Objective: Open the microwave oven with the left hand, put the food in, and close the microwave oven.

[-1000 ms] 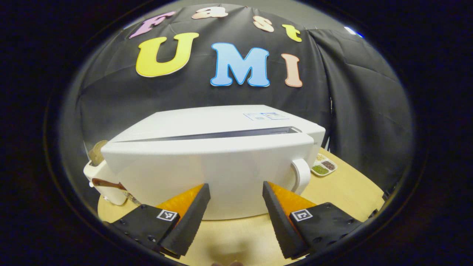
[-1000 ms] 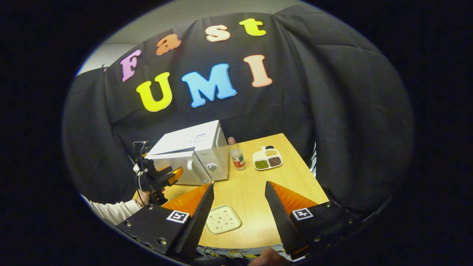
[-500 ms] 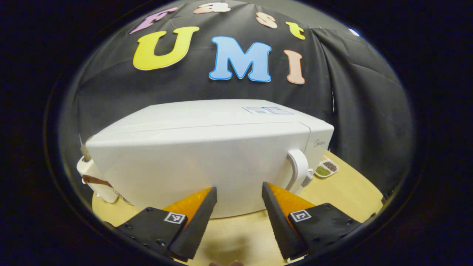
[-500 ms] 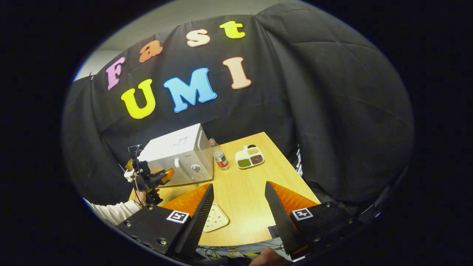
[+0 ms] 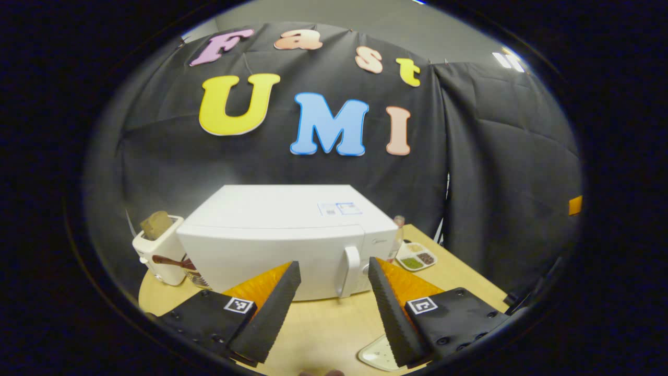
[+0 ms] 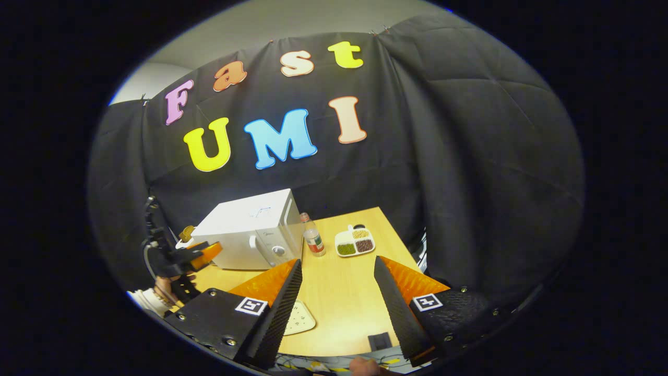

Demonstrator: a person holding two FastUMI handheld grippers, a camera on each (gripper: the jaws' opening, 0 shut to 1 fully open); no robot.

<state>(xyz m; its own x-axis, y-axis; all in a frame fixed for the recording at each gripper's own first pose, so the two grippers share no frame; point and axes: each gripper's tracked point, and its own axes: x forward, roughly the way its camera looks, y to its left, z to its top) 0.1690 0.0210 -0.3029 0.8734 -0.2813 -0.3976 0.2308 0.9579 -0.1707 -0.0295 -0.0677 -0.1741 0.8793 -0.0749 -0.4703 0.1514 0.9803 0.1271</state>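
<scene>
1. The left gripper [image 5: 331,292] had pulled back from the microwave [image 5: 282,245], fingers wide apart and holding nothing.
2. The microwave door [image 5: 266,263], open a crack a second before, was now shut, so the job looked nearly done.
3. The right gripper [image 6: 336,292] hung over the worktop [image 6: 339,292], fingers apart and empty. The food was not seen, likely inside.

Wooden table [image 6: 339,292] carries microwave [image 5: 282,245]; bottle [image 6: 313,243]; divided dish [image 6: 355,242]; toaster [image 5: 159,250]; plate [image 6: 300,317].
</scene>
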